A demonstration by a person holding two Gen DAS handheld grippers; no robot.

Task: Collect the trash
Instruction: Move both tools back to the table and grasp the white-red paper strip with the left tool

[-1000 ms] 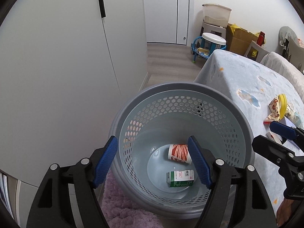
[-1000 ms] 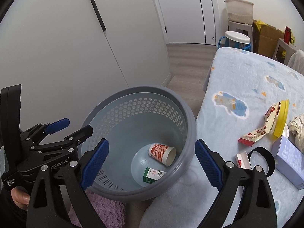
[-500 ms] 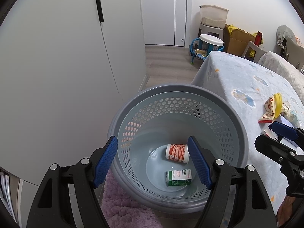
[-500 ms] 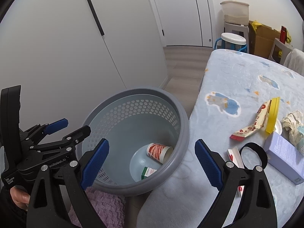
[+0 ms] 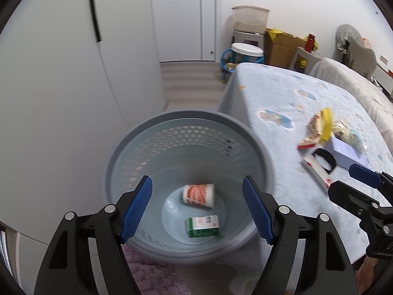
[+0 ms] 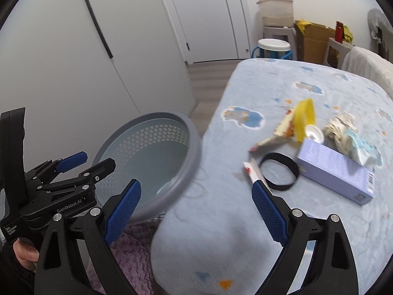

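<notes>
A grey perforated basket (image 5: 127,145) stands on the floor beside the bed; it also shows in the right wrist view (image 6: 194,147). Inside lie a red-and-white paper cup (image 5: 199,195) and a green-and-white carton (image 5: 203,226). My left gripper (image 5: 197,211) is open and empty above the basket. My right gripper (image 6: 196,211) is open and empty over the bed's near corner. On the bed lie a patterned wrapper (image 6: 275,135), a yellow lid (image 6: 305,119), a black ring (image 6: 278,172), a purple box (image 6: 336,172), crumpled paper (image 6: 343,127) and a red-and-white stick pack (image 6: 253,172).
A blue cloud-print blanket (image 6: 245,93) covers the bed. A white wardrobe (image 5: 61,73) stands left of the basket. A purple rug (image 6: 127,258) lies under it. A stool, storage bins and cardboard boxes (image 5: 282,46) crowd the far wall by the door.
Both grippers pulled back and swung right. The basket slid left in the right wrist view and the bed's trash came closer. Both grippers stayed open.
</notes>
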